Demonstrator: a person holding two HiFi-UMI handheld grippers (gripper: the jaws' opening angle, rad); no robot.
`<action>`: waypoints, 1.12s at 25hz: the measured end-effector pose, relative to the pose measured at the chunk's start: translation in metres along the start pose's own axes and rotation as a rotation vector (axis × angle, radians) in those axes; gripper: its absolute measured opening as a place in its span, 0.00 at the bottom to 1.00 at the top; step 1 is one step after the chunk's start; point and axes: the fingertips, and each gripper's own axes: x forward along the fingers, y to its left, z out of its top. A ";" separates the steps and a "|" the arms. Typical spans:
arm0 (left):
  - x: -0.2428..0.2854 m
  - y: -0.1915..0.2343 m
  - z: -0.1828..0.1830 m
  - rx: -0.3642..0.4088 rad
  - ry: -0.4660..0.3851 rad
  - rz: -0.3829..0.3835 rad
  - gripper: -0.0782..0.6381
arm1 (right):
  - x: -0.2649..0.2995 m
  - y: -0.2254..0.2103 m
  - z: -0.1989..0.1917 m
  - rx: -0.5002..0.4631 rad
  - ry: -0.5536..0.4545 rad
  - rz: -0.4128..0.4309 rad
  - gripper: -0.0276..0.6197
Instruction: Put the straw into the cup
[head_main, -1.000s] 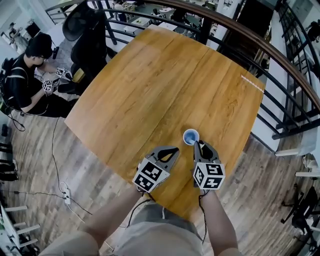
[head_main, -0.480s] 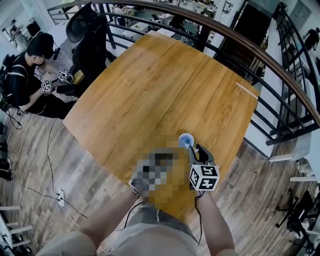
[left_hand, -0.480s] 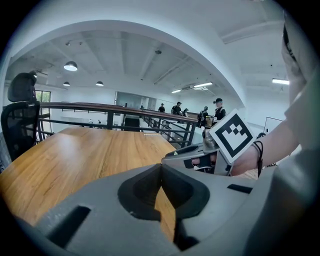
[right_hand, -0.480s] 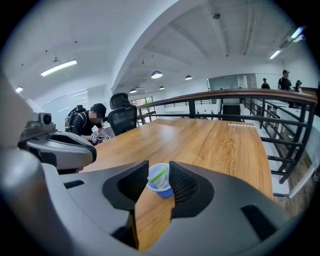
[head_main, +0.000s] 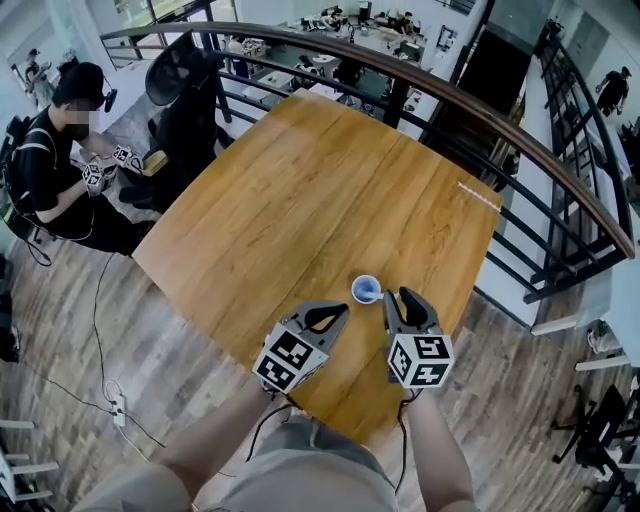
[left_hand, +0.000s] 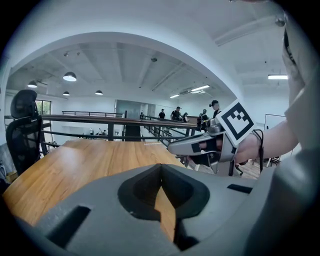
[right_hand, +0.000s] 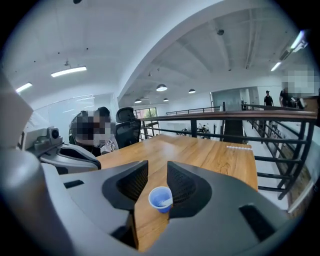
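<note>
A small blue cup (head_main: 366, 289) stands upright on the wooden table (head_main: 300, 200) near its front edge. The right gripper view shows a short white straw piece (right_hand: 163, 202) lying inside the cup (right_hand: 161, 198). My right gripper (head_main: 398, 297) hovers just right of the cup; its jaws have just been opening. Its open jaws (right_hand: 157, 165) frame the cup without touching it, and nothing is gripped. My left gripper (head_main: 338, 311) hangs left of the cup with its fingertips (left_hand: 160, 176) meeting, shut on nothing.
A thin white strip (head_main: 479, 197) lies near the table's far right edge. A dark railing (head_main: 540, 165) curves behind the table. A seated person (head_main: 55, 160) and an office chair (head_main: 180, 70) are at the far left. The table's front edge (head_main: 330, 410) is just below the grippers.
The right gripper's jaws have spread apart and drawn back from the cup. Both grippers have risen a little above the table. The cup stays in place.
</note>
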 end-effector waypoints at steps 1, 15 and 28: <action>-0.005 -0.002 0.006 0.001 -0.012 0.002 0.13 | -0.008 0.003 0.007 -0.012 -0.007 0.001 0.23; -0.075 -0.030 0.090 0.070 -0.171 0.037 0.13 | -0.114 0.058 0.091 -0.026 -0.173 0.067 0.17; -0.130 -0.078 0.128 0.209 -0.266 0.037 0.13 | -0.182 0.102 0.089 -0.014 -0.218 0.163 0.13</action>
